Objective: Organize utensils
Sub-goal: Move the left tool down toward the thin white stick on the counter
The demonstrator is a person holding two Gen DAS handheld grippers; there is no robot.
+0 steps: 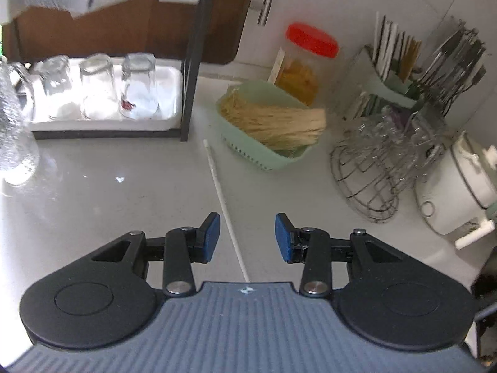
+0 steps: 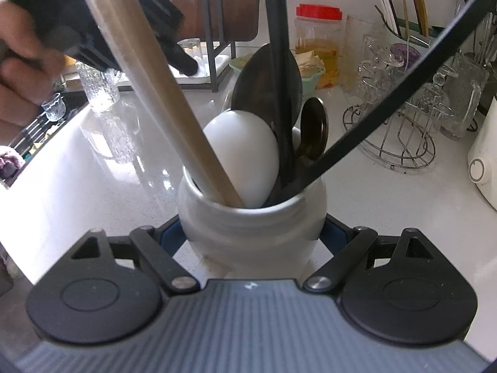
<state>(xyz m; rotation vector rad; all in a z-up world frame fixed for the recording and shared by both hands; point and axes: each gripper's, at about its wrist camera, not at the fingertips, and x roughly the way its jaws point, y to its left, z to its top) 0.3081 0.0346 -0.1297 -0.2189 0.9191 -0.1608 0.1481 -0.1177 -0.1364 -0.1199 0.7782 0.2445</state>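
Chopstick (image 1: pixel 228 214), white, single, lies flat on the tabletop (image 1: pixel 108 192), running from under the body of the left tongs (image 1: pixel 247 237) up through the gap between the blue pads (image 1: pixel 209 237) and on ahead, its far tip near the green basket (image 1: pixel 270 152). Left tongs spread, nothing between them pinched; the pads look to be above the stick, not yet on it.

Right tongs (image 2: pixel 252 236) pinching the white utensil jar (image 2: pixel 251 220) at its waist, pads on either flank. Jar stands upright on the tabletop, already loaded: steel handle (image 2: pixel 149 93), white spoon (image 2: pixel 245 158), black ladle (image 2: pixel 273 93), dark handles fanning out.

Step in hand, as I judge it: take up the chopstick for the jar. Advice: lower until the pad tips nearly meet the tabletop, keep the stick centred, close slowly. A thin round stick on a glossy surface will likely roll or skate if one pad arrives first. Grip nearer mid-length than the end, so it does not droop. Keep the jar held; its load leans.

Left wrist view alone shows the chopstick, the glasses (image 1: pixel 99 87) on a tray ahead left, and the open gap. Right wrist view alone shows the jar, its contents, and a hand (image 2: pixel 18 71) bearing the other tool far upper left. Red-lidded jar (image 1: pixel 310 40) and wire rack (image 1: pixel 369 177) appear in both.
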